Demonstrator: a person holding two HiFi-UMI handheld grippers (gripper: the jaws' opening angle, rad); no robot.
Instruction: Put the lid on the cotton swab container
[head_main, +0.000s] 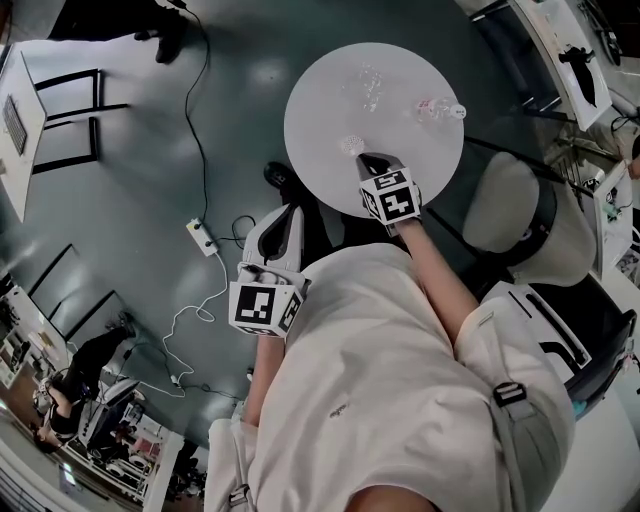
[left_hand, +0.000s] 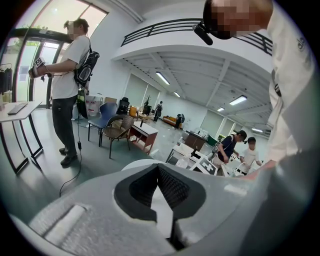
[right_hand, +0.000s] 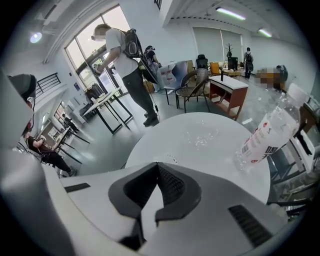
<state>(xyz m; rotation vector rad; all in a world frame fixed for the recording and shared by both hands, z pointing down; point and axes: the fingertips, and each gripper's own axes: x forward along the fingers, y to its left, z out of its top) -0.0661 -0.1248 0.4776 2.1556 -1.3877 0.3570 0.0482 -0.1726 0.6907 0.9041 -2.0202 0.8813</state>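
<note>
Before going for the lid near the table's near edge, spread the right gripper, now pinched shut and empty like the left gripper; then pinch the rim gently.

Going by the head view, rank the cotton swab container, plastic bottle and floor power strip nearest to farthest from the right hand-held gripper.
1. Cotton swab container: on the table, just ahead of the right hand-held gripper.
2. Plastic bottle: farther across the table, to the right.
3. Power strip: on the floor, far left.
</note>
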